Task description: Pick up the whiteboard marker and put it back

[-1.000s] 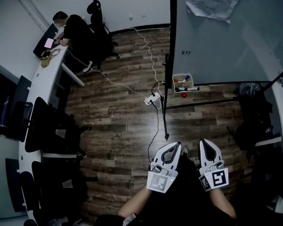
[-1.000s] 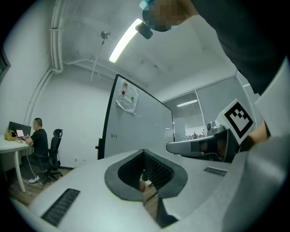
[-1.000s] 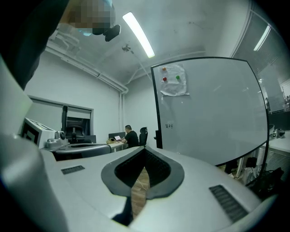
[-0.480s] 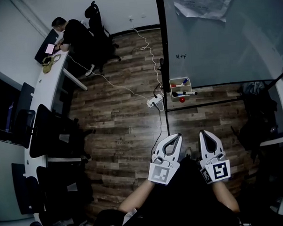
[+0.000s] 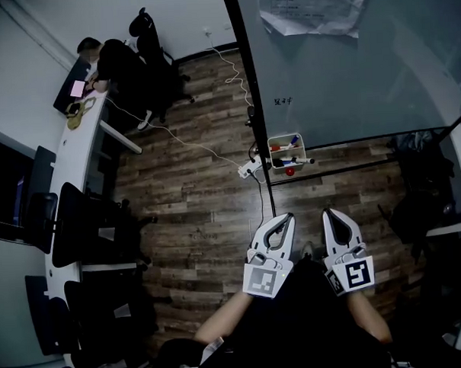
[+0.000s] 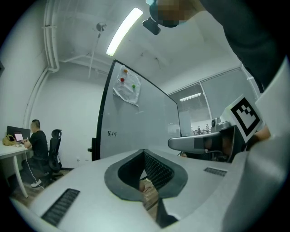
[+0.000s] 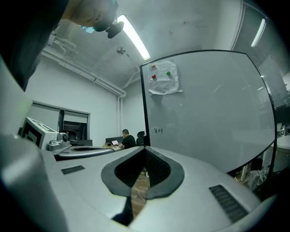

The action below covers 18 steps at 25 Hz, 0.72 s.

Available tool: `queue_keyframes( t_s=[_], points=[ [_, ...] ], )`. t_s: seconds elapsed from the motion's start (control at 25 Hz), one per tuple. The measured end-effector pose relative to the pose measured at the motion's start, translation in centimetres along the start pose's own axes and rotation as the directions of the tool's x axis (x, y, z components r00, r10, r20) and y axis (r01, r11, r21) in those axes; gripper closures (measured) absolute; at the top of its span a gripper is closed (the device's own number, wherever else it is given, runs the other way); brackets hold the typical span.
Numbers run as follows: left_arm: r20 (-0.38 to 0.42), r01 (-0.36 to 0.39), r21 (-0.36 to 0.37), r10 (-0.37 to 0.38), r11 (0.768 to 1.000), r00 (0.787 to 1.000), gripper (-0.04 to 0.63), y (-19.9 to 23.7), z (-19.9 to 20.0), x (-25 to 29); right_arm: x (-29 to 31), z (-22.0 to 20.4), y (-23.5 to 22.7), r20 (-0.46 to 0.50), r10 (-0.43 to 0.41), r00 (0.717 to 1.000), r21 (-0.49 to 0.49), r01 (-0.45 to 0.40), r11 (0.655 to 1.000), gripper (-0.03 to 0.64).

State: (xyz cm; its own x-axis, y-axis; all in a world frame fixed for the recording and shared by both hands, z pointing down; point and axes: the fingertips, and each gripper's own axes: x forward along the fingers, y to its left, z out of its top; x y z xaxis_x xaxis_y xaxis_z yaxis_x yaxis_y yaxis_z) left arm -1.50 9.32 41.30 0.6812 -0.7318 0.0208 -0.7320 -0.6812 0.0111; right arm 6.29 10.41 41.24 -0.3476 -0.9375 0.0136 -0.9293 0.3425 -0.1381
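A small white marker box (image 5: 286,149) hangs on the lower edge of the whiteboard (image 5: 347,67). A blue-capped marker (image 5: 292,141) stands in it and a dark marker (image 5: 296,161) lies across its front, with a red round thing (image 5: 289,171) just under it. Both grippers are held side by side over the wooden floor, well short of the box. My left gripper (image 5: 287,216) is shut and holds nothing; its closed tips (image 6: 144,152) point level toward the board (image 6: 136,131). My right gripper (image 5: 328,212) has its tips together (image 7: 145,149) and is empty too.
A sheet of paper (image 5: 314,8) is pinned high on the board. A white power strip (image 5: 249,169) and its cables lie on the floor by the board's black post (image 5: 255,140). A person (image 5: 118,58) sits at a long white desk (image 5: 65,160) with black chairs (image 5: 87,216) at the left.
In the head view the whiteboard and marker box have slid left and nearer as the person walks toward them. Both grippers travel along, still shut and side by side.
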Motion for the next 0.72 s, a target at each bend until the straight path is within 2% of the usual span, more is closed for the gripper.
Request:
queue_keyframes(
  t_s=[0.28,0.44,0.6,0.72],
  points=[
    [0.015,-0.099,-0.060,0.100,0.993,0.995,0.588,1.0,-0.1,2.9,1.5,-0.8,-2.3,-0.041,0.005,0.999,0.015,-0.004,1.000,0.603],
    [0.001,-0.130,-0.082,0.130,0.988,0.991,0.588,1.3,-0.6,4.4,2.1,-1.1,-3.4,-0.053,0.017,0.998,0.025,-0.016,1.000,0.603],
    [-0.027,-0.130,-0.059,0.129,0.990,0.991,0.588,1.4,-1.4,5.9,2.7,-1.4,-4.9,-0.060,0.022,0.998,0.031,-0.020,0.999,0.603],
    [-0.031,-0.161,-0.069,0.159,0.985,0.987,0.588,1.7,-1.8,6.8,3.2,-1.5,-6.0,-0.063,0.028,0.998,0.032,-0.026,0.999,0.603]
  ],
)
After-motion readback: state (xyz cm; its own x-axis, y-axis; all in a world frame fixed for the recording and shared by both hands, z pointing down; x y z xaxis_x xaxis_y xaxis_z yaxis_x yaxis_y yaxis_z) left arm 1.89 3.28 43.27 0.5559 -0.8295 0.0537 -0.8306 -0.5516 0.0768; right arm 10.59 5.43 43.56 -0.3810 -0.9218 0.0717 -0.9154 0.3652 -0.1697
